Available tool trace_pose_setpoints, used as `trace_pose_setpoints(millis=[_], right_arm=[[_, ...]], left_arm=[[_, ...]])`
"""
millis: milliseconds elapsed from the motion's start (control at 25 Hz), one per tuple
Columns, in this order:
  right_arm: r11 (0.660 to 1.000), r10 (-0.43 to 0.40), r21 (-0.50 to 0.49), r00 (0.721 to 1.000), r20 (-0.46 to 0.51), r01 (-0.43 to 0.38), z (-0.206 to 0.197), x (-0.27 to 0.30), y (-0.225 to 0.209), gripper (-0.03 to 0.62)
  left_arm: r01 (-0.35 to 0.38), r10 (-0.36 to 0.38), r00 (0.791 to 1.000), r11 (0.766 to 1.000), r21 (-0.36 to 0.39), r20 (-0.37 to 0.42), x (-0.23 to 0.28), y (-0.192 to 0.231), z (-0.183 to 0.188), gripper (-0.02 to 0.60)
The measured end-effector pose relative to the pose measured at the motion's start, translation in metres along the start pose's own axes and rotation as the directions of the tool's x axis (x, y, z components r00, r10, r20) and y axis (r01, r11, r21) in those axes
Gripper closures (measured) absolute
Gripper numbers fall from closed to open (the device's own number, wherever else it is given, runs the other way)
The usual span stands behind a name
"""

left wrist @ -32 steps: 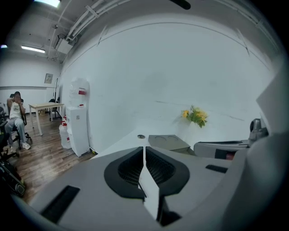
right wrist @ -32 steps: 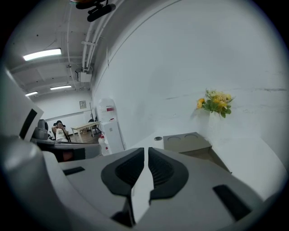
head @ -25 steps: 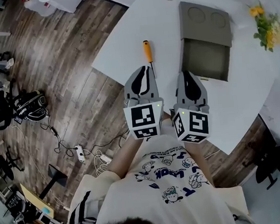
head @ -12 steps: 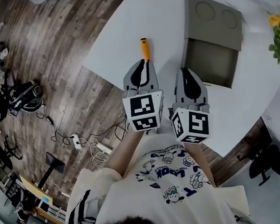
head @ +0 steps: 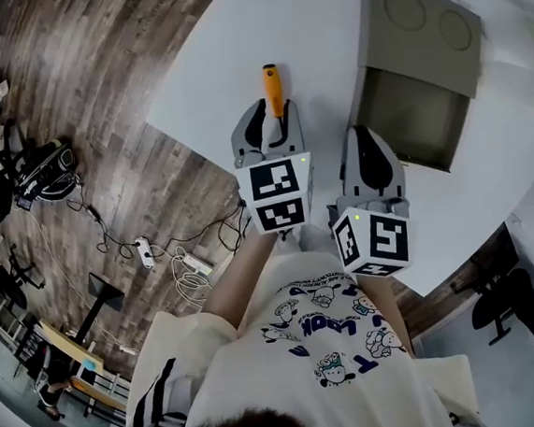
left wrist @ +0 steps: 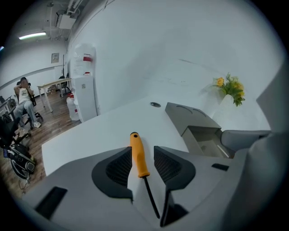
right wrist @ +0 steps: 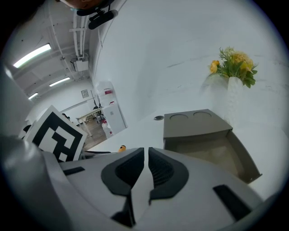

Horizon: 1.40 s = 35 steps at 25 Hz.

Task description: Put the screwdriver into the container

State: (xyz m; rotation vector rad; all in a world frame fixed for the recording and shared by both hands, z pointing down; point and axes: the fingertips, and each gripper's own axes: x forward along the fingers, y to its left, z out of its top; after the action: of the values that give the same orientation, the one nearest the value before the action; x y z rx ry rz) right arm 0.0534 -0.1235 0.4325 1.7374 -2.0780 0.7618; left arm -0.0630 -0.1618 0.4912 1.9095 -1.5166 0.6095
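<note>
One screwdriver lies flat on the white table, not yet in the container. In the head view its orange handle points to 12 o'clock and its blade to 6 o'clock, running under the left gripper. That gripper's jaws have just been opening and stand wide, one on each side of the handle. A gap shows at each pad, so nothing is held. Straddling the handle this way looks like the set-up for a pinch on the thickest part of the tool.

The right gripper hangs at 3 o'clock of the left one. Its jaws are almost together, with only a slit between them and nothing in it; it seems merely to wait.

The single grey container sits at 3 o'clock of the screwdriver, its lid thrown back toward 12 o'clock, so the hollow is free to take the tool.

In all there are two grippers, one screwdriver, one container and one bunch of yellow flowers.
</note>
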Motion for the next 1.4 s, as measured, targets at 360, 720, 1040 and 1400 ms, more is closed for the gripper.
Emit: trace_pose_setpoints(millis=[360, 720, 1040, 1400], right_arm=[[1.0, 0.005, 0.029, 1.0, -0.026, -0.004, -0.005, 0.011, -0.008, 0.549], [0.999, 0.002, 0.051, 1.0, -0.02, -0.001, 0.0, 0.009, -0.014, 0.549], [0.998, -0.017, 0.058, 1.0, -0.013, 0.017, 0.005, 0.01, -0.021, 0.549], [0.998, -0.04, 0.052, 0.999, 0.009, 0.039, 0.007, 0.005, -0.021, 0.549]], left_arm=[[-0.047, 0.046, 0.997, 0.999, -0.006, -0.055, 0.026, 0.01, -0.002, 0.422], [-0.086, 0.085, 0.991, 0.996, 0.002, -0.104, 0.033, 0.014, -0.006, 0.445], [-0.049, 0.047, 0.994, 0.999, -0.019, -0.094, 0.033, 0.014, -0.003, 0.466], [0.001, -0.003, 0.997, 1.0, -0.018, -0.073, 0.02, 0.011, 0.0, 0.466]])
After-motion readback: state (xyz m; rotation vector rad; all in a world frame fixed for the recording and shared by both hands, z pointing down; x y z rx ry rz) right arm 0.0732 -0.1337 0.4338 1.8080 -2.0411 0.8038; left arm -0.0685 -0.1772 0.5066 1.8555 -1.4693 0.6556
